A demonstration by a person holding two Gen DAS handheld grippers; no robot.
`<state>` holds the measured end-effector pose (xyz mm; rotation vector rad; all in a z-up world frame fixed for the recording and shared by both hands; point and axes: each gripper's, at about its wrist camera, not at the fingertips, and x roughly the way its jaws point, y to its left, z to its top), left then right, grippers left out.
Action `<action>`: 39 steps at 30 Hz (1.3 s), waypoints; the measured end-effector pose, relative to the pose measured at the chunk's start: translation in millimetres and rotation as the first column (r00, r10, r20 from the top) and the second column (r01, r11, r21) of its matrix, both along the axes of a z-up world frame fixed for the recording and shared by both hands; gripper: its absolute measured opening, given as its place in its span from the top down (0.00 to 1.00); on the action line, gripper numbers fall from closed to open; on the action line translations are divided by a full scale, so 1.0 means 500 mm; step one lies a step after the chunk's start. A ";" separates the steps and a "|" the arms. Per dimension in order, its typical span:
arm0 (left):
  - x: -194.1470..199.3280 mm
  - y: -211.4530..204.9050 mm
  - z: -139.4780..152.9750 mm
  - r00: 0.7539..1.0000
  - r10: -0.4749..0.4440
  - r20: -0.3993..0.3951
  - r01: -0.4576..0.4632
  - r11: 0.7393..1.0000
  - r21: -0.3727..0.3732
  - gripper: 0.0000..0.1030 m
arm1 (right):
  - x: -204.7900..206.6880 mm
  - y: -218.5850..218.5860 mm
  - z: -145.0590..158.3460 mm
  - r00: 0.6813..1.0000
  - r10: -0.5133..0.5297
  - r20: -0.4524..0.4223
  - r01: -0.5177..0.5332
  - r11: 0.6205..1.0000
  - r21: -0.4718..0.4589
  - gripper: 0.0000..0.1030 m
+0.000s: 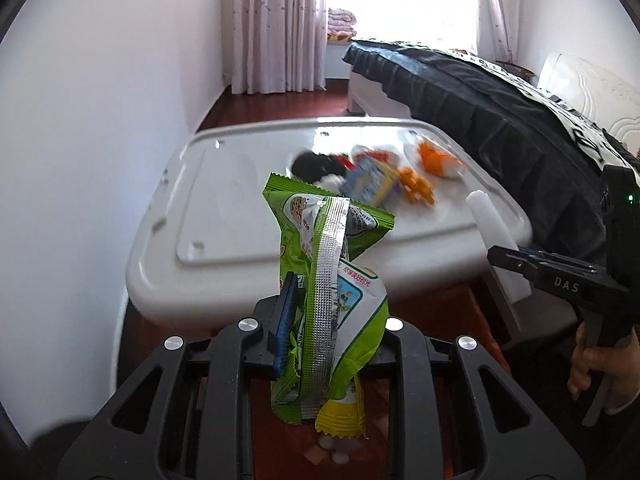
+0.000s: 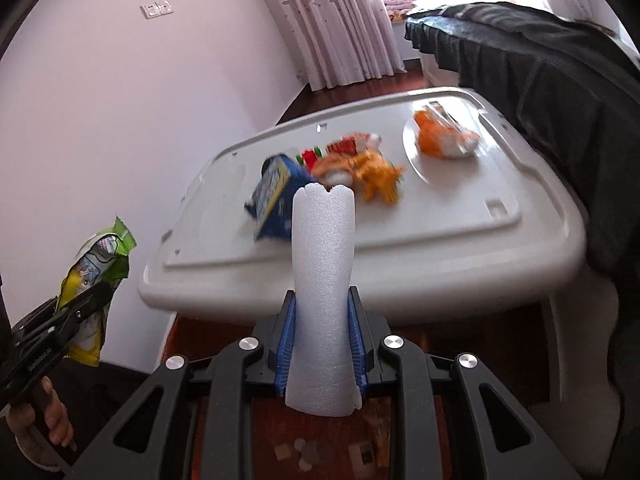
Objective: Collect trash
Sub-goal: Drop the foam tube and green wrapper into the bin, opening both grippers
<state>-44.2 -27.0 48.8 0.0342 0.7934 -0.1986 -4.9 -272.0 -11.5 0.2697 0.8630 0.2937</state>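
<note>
Left wrist view: the left hand-held gripper (image 1: 328,332) is clamped on a green wrapper (image 1: 324,280), held in front of the white desk (image 1: 224,216), where more trash (image 1: 384,176) lies.

Right wrist view: the right hand-held gripper (image 2: 322,340) is clamped on an upright foam tube (image 2: 322,280) before the desk's near edge.

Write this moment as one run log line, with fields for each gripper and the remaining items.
left gripper: shut on green snack wrapper | right gripper: shut on white foam piece | remaining: blue box, orange wrappers on white lid
</note>
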 end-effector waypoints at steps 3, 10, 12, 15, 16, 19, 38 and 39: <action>-0.036 -0.012 -0.029 1.000 -0.005 -0.028 0.005 1.000 -0.008 0.77 | -0.055 -0.001 -0.019 1.000 -0.015 -0.021 0.015 1.000 -0.010 0.76; -0.075 -0.033 -0.144 0.987 0.004 -0.159 -0.006 1.000 -0.010 0.77 | -0.121 0.040 -0.070 0.997 0.008 -0.080 -0.012 0.999 -0.052 0.76; -0.076 -0.030 -0.190 0.981 0.007 -0.196 -0.004 1.000 0.014 0.77 | -0.124 0.054 -0.100 0.992 0.027 -0.125 -0.035 0.997 -0.064 0.76; -0.066 -0.029 -0.256 0.961 0.019 -0.276 -0.006 0.999 0.045 0.77 | -0.123 0.071 -0.132 0.984 0.042 -0.173 -0.057 0.995 -0.084 0.76; -0.061 -0.029 -0.269 0.955 0.024 -0.295 -0.009 0.999 0.050 0.77 | -0.119 0.076 -0.143 0.980 0.046 -0.192 -0.065 0.994 -0.093 0.76; -0.050 -0.034 -0.300 0.940 0.033 -0.339 -0.009 0.997 0.073 0.77 | -0.114 0.083 -0.166 0.971 0.053 -0.235 -0.078 0.992 -0.102 0.75; -0.050 0.003 -0.297 0.921 0.150 -0.359 -0.124 0.988 0.095 0.28 | -0.095 0.049 -0.157 0.964 -0.023 -0.265 0.021 1.000 -0.011 0.44; -0.054 0.004 -0.288 0.926 0.146 -0.347 -0.124 0.989 0.085 0.28 | -0.084 0.046 -0.146 0.966 -0.025 -0.259 0.029 1.000 0.009 0.43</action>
